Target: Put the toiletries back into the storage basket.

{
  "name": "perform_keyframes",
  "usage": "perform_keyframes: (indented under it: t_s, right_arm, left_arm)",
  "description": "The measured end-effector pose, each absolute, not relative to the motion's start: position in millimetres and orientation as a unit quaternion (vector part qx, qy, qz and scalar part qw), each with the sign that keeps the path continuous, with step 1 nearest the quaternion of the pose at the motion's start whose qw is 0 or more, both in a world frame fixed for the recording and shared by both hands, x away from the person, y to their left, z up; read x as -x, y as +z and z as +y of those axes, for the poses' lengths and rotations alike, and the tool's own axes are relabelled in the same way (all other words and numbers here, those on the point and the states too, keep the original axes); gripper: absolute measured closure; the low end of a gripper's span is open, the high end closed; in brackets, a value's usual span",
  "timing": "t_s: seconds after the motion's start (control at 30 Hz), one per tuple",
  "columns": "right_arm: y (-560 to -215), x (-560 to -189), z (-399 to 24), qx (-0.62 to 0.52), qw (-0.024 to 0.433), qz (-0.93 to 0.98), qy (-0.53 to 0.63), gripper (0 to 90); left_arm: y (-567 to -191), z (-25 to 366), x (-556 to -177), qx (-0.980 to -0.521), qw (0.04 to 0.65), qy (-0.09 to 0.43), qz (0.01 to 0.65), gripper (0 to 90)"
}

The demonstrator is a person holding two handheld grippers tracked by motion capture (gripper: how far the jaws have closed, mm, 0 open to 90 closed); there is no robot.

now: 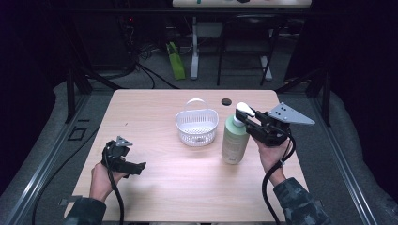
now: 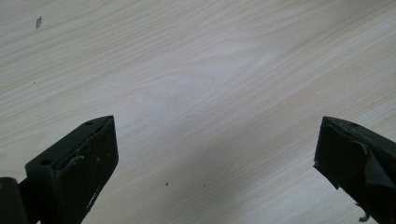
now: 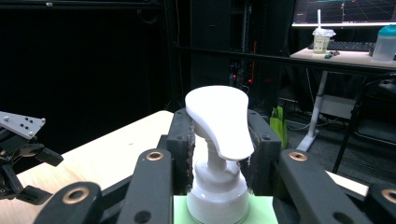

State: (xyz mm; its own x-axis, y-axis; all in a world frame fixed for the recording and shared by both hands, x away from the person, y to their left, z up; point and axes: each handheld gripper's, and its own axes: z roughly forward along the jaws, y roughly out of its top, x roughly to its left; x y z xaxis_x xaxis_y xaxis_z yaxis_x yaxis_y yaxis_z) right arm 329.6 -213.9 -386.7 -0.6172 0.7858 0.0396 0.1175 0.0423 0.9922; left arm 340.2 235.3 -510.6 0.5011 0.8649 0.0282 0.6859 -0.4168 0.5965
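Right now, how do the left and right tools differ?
The right tool is shut on the pump neck of the green bottle; the left tool stands open with nothing between its jaws. The right tool is raised at the bottle's top and points roughly level; the left tool sits low, looking onto bare table. Shared: both are black, two-jawed, hand-held, each trailing a cable.

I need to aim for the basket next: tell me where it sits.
In the high view the white basket stands near the table's middle, just left of the green pump bottle clamped at its neck by the right tongs.
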Motion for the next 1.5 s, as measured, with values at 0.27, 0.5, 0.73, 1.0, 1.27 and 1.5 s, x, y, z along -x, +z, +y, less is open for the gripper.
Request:
perform_keyframes:
  t_s: [0.27,0.5,0.73,1.0,1.27,1.5]
  right_arm:
    - [-379.0,-332.9,-211.7,-0.331,0.281,0.668,0.605,67.8]
    - [-371.1,-335.8,-209.4,-0.327,0.283,0.668,0.606,67.7]
    - [-362.6,-339.1,-207.5,-0.321,0.287,0.667,0.609,67.8]
    - [-354.4,-343.0,-205.3,-0.316,0.288,0.668,0.609,67.7]
    - [-348.0,-347.1,-202.7,-0.312,0.291,0.668,0.61,67.8]
    - [-342.8,-351.2,-199.4,-0.309,0.292,0.671,0.608,67.8]
  left_arm:
    - [-511.3,234.8,-340.3,-0.824,0.265,0.173,0.47,0.0]
    - [-510.7,235.1,-340.4,-0.826,0.265,0.168,0.469,0.0]
    - [-511.2,234.7,-340.4,-0.824,0.264,0.172,0.47,0.0]
    - [-511.0,235.0,-340.6,-0.825,0.264,0.168,0.47,0.0]
    - [-511.2,235.0,-340.6,-0.825,0.265,0.167,0.471,0.0]
    - [-511.5,235.3,-340.9,-0.826,0.263,0.167,0.47,0.0]
